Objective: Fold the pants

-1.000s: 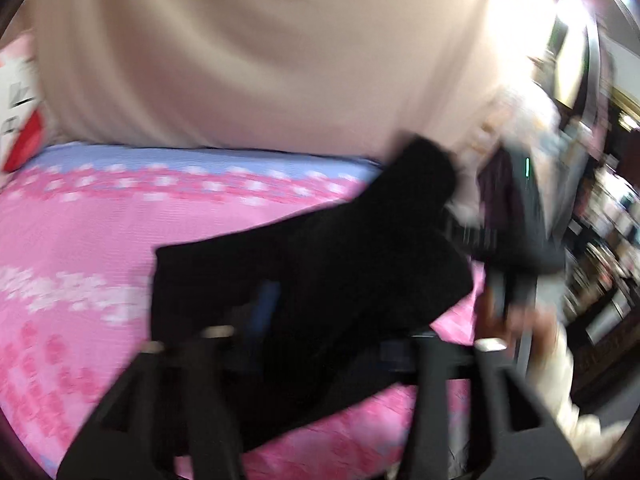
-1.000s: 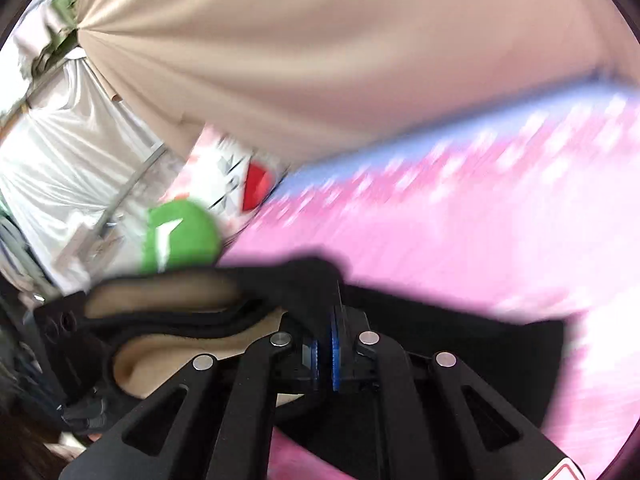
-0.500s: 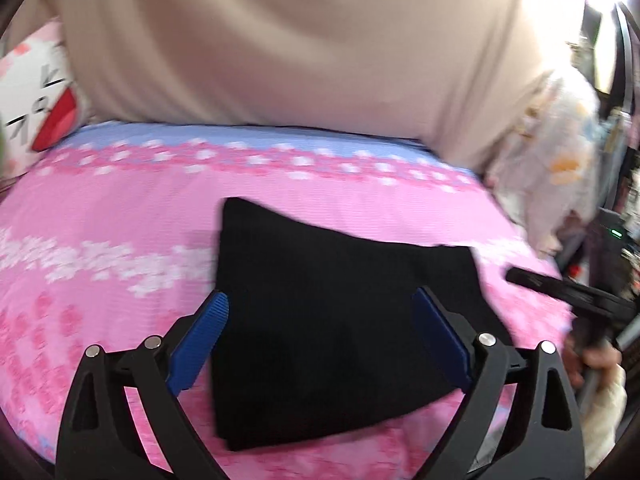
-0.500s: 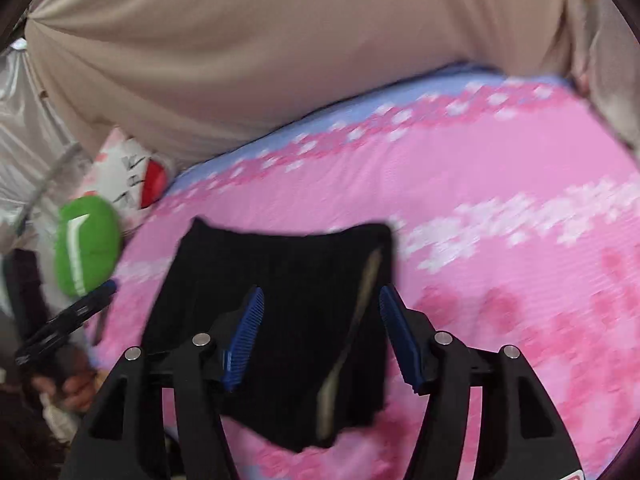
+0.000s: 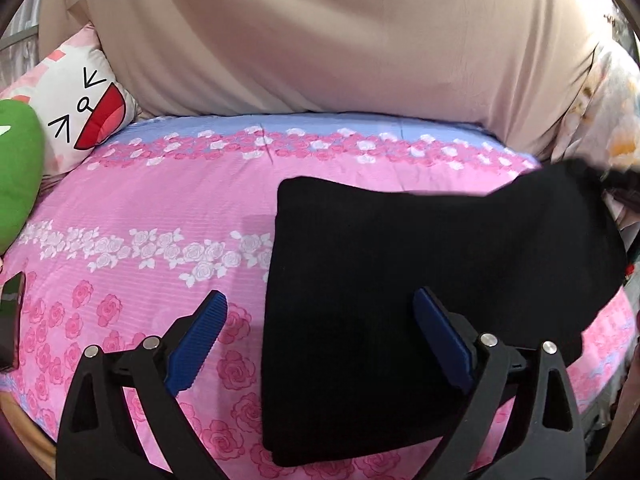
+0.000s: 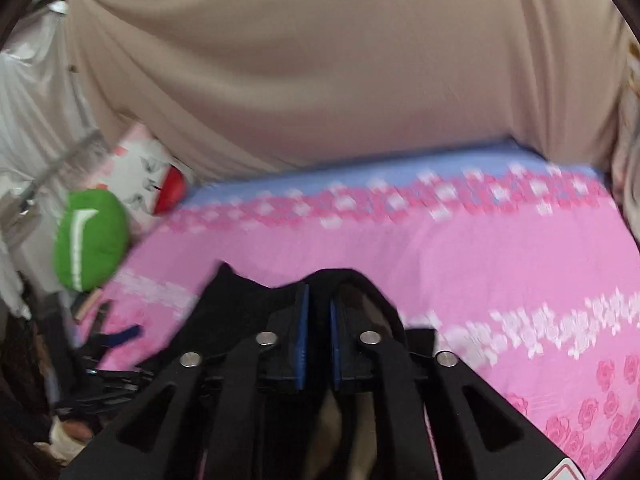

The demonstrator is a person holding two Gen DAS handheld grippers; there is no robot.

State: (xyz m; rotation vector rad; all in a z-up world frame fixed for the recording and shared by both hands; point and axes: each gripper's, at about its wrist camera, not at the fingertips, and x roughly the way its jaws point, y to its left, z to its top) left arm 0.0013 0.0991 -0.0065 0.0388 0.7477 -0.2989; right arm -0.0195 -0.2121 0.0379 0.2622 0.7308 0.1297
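Left wrist view shows left gripper [image 5: 320,328] jaws apart over black pants [image 5: 400,280]; right gripper [image 6: 318,320] jaws have just been closing, clamping the cloth.

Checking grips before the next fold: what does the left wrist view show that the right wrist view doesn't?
Left wrist only: the whole folded outline of the pants on the sheet, one far corner lifted. It also shows the left gripper, its jaws wide and just opened, straddling the near left edge and gripping nothing. Right wrist only: the right gripper, its jaws just closing, pinching a raised fold of pants with pale lining showing. Both: pants, sheet, green cushion, curtain.
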